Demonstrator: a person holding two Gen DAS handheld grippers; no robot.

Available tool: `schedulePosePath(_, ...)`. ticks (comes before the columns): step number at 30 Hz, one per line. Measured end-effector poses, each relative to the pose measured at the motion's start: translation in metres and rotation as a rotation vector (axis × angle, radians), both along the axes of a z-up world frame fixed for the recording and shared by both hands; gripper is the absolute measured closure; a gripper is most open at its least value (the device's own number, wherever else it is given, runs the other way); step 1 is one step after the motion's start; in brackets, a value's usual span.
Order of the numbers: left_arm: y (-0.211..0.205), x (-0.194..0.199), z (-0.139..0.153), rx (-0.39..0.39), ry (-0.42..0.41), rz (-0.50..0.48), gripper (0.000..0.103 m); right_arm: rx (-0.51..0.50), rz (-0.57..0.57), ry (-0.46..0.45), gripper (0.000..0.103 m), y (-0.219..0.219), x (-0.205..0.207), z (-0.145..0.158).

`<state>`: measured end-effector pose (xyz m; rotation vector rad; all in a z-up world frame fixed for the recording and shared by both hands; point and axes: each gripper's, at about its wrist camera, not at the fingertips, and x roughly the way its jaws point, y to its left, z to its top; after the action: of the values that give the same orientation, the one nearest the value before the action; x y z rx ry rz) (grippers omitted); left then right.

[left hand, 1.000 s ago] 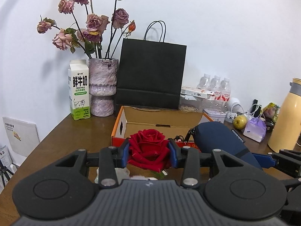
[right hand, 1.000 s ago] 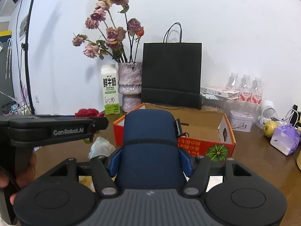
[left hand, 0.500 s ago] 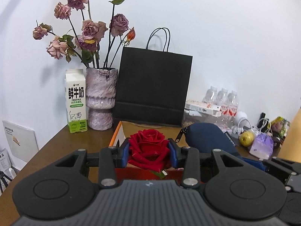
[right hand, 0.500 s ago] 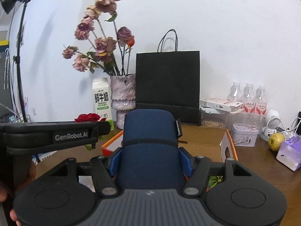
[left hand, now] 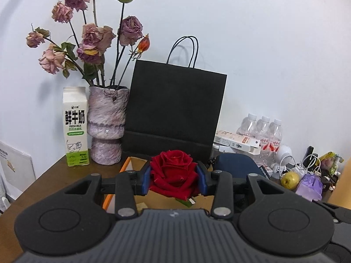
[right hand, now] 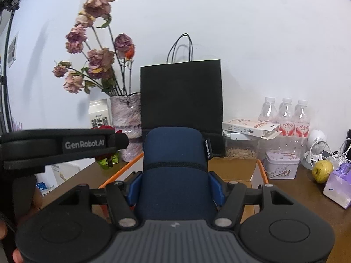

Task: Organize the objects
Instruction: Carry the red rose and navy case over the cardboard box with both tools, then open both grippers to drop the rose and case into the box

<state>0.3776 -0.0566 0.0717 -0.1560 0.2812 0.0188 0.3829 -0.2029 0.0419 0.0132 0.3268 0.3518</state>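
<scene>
The left claw was clenched on a red rose and the right claw on a navy pouch, both held above the open cardboard box on the counter, probably for dropping in.

Home or small-office corner, cluttered wooden tabletop against white wall. Vase of dried roses and milk carton at back left corner, black paper bag mid-back, water bottles, tin, chargers and cables toward back right.
</scene>
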Motion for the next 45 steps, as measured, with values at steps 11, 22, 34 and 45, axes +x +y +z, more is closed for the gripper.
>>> schedulePosePath(11, 0.002, 0.051, -0.008, -0.015, 0.053, 0.016, 0.062, 0.01, -0.02, 0.013, 0.041, -0.007, 0.049, -0.001)
schedulePosePath(22, 0.005, 0.093, -0.029, -0.005, 0.132, 0.063, 0.062, 0.001, -0.052, 0.069, 0.041, -0.007, 0.098, -0.014)
schedulePosePath(34, 0.005, 0.11, -0.045, 0.017, 0.163, 0.101, 0.05, -0.043, -0.12, 0.185, 0.039, -0.011, 0.13, -0.043)
schedulePosePath(45, 0.011, 0.11, -0.044, 0.002, 0.175, 0.159, 0.0, -0.06, -0.155, 0.173, 0.0, -0.012, 0.129, -0.041)
